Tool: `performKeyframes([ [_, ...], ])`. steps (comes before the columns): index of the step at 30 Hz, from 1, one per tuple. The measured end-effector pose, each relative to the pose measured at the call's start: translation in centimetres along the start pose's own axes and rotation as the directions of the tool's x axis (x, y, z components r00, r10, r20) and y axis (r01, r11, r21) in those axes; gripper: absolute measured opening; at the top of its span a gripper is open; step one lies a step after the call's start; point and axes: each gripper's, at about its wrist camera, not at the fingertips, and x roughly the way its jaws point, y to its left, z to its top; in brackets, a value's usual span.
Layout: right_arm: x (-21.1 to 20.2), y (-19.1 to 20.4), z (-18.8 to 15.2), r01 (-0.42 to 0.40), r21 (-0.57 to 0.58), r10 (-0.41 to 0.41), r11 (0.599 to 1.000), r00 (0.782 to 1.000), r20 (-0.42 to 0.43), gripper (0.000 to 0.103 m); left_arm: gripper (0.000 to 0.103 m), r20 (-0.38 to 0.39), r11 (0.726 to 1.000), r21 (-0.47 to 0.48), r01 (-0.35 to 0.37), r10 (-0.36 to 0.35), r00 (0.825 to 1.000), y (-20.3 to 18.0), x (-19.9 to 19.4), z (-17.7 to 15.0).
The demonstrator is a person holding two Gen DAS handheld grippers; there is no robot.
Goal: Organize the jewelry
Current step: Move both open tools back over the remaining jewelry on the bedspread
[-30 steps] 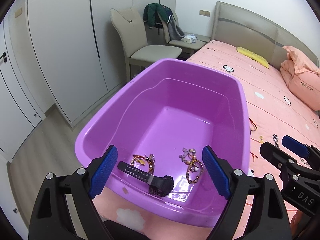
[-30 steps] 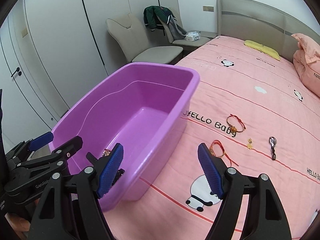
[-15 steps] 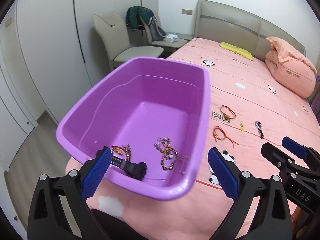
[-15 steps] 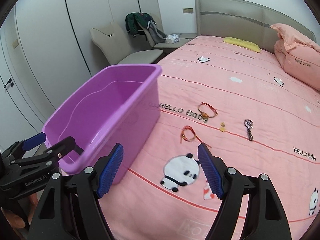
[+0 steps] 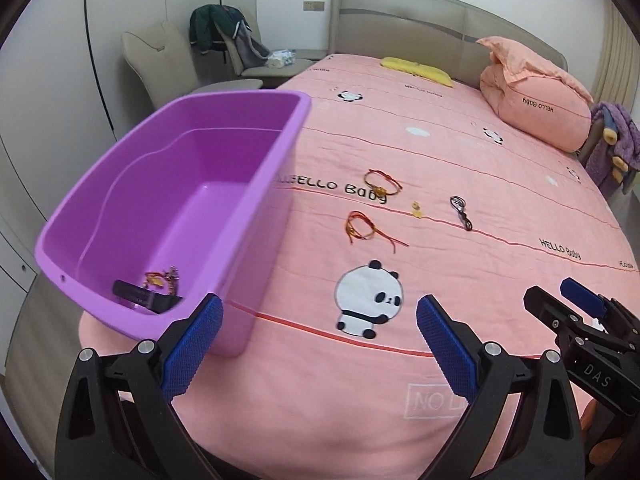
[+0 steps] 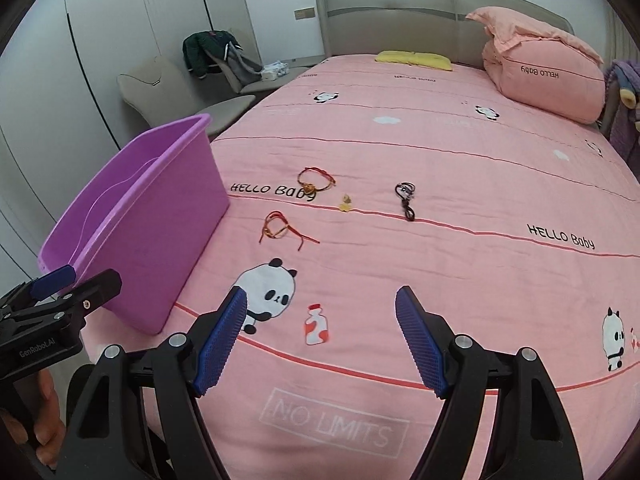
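Note:
A purple plastic tub [image 5: 276, 184] [image 6: 168, 216] stands on the pink bed at the left. Inside it lie a black watch [image 5: 144, 298] and beaded bracelets [image 5: 162, 278]. On the bedspread beyond lie a red cord bracelet with a gold charm [image 5: 382, 182] [image 6: 316, 180], a red-and-gold string bracelet [image 5: 362, 228] [image 6: 280, 228], a small gold charm [image 5: 417, 210] [image 6: 345, 203] and a dark metal piece [image 5: 460, 212] [image 6: 406, 198]. My left gripper [image 5: 318, 340] is open and empty over the bed's near edge beside the tub. My right gripper [image 6: 322, 336] is open and empty, well short of the jewelry.
A folded pink duvet [image 5: 532, 108] and a yellow pillow [image 5: 416, 68] lie by the headboard [image 6: 400, 12]. Beige chairs [image 5: 160, 60] with a dark jacket stand left of the bed, beside white wardrobe doors [image 6: 100, 40]. A hand [image 6: 36, 420] holds the left gripper.
Both grippers have swung right, away from over the tub toward the open bedspread. The tub now sits at the left of both views, and the left jaws have spread wider.

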Motion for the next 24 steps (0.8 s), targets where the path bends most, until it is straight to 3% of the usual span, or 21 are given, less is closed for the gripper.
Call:
performKeyframes([
  [12,2.7,-5.1,0.9,0.054,0.064,-0.054,0.996,0.998,-0.013,0.073,0.096,-0.056,1.0,0.011,0.004,-0.003,0.998,-3.7,5.6,1.3],
  [24,10.8,-9.0,3.1,0.081,0.08,-0.076,0.993,0.995,-0.061,0.073,0.096,-0.119,0.997,-0.023,-0.069,0.066,0.991,-4.3,14.8,3.1],
])
